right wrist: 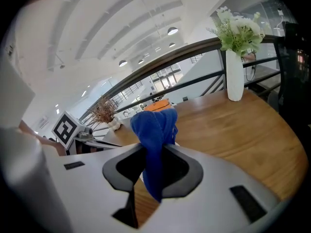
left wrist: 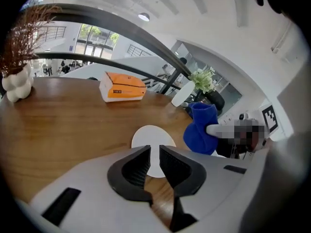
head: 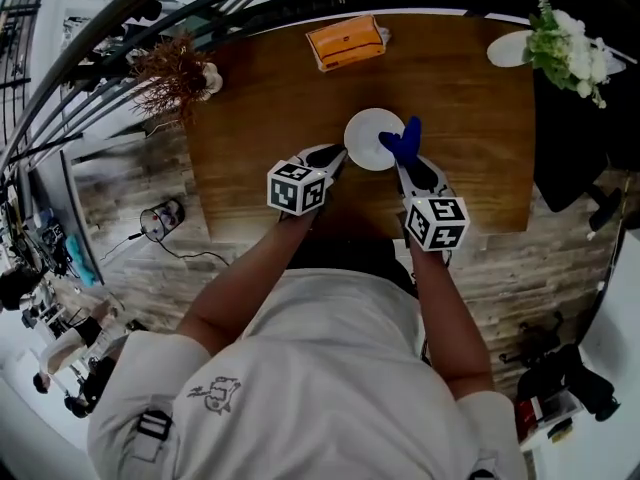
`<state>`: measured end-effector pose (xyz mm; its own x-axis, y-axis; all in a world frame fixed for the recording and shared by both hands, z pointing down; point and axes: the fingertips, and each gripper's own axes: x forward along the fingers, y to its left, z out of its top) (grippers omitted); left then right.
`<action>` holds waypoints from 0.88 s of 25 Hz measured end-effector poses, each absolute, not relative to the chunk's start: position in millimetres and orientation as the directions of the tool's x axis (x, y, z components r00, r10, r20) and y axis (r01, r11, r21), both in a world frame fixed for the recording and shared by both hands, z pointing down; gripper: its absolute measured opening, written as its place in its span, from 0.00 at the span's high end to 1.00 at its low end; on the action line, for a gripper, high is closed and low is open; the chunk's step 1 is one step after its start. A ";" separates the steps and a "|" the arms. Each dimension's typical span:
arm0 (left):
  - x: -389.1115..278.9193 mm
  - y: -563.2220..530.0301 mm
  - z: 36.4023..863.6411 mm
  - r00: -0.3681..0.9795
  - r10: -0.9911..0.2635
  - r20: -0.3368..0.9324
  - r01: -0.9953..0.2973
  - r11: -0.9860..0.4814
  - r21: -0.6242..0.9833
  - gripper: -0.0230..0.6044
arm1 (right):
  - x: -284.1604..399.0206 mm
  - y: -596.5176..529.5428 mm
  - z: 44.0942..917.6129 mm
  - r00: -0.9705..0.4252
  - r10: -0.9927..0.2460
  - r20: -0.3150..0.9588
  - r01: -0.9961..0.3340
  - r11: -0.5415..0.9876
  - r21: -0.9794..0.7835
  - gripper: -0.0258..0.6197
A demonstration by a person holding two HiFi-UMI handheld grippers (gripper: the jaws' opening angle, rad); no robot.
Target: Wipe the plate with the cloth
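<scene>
It is the approach step: the right gripper grasps the cloth beside the plate. The left gripper is slightly parted and empty. Next, press the cloth down.

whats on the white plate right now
Nothing shows on the plate; its face looks bare. The blue cloth, clamped in the right gripper, covers its right rim in the head view.

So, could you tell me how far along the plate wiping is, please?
Done: the right gripper is shut on the blue cloth. In hand: cloth held at the edge of the white plate, the left gripper open beside it. Left: the wiping itself; no contact shows.
</scene>
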<state>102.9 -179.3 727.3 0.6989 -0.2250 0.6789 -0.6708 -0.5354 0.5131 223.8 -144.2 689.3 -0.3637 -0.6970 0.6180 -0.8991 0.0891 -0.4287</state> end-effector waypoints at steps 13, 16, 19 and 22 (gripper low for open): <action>103.1 -195.1 779.1 0.673 -0.166 0.720 -0.698 -0.465 0.545 0.86 | 233.2 -155.0 741.4 -0.365 -0.627 0.688 -0.902 0.056 -0.428 0.83; 102.3 -197.2 788.2 0.665 -0.162 0.729 -0.708 -0.448 0.547 0.85 | 236.4 -155.1 755.0 -0.364 -0.611 0.703 -0.903 0.046 -0.427 0.83; 104.4 -194.8 795.7 0.669 -0.140 0.730 -0.704 -0.435 0.562 0.82 | 237.4 -156.7 765.9 -0.367 -0.601 0.710 -0.902 0.044 -0.428 0.83; 108.2 -191.2 800.0 0.677 -0.125 0.725 -0.696 -0.430 0.575 0.81 | 236.1 -157.7 774.6 -0.369 -0.595 0.714 -0.904 0.050 -0.425 0.83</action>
